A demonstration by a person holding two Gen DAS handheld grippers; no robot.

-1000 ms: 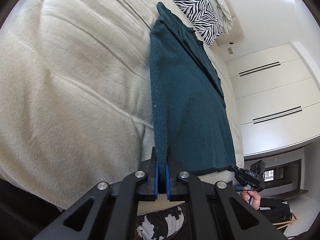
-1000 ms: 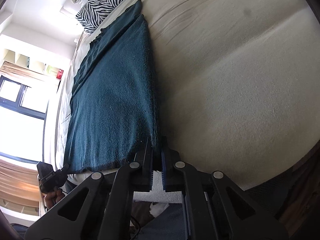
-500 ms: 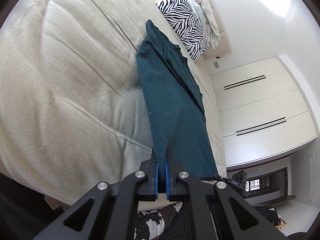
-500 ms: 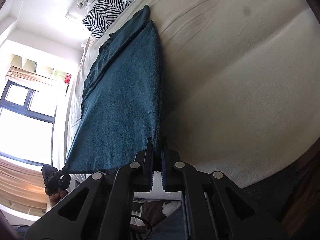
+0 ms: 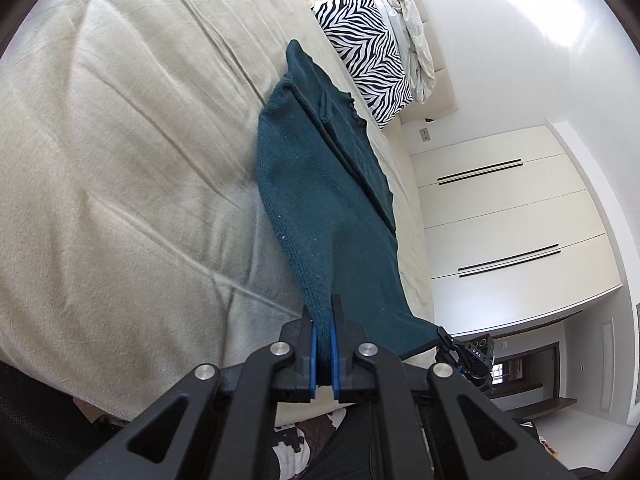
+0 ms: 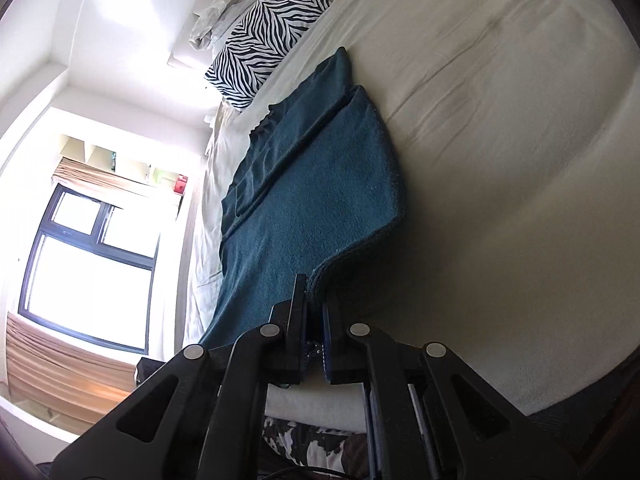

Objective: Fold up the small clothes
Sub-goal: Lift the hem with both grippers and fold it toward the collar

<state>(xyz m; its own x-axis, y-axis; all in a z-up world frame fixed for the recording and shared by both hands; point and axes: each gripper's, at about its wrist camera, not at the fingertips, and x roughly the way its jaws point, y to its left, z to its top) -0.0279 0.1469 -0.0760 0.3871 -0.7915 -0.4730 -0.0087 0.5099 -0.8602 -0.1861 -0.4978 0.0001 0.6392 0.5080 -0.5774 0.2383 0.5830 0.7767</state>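
Left hand-held gripper (image 5: pixel 325 322) and right hand-held gripper (image 6: pixel 315 304) are each clamped on a near corner of the teal knit sweater (image 5: pixel 320 200), which extends across the beige bed (image 5: pixel 120 160) toward a zebra-print pillow (image 5: pixel 364 52).

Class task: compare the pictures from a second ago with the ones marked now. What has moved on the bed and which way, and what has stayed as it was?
Both grippers have lifted the near hem of the teal sweater off the bed; its near part now rises and curls at the right gripper. Nothing was newly gripped or released: the left gripper and the right stay clamped on the corners. The far end and the zebra pillow stayed put.
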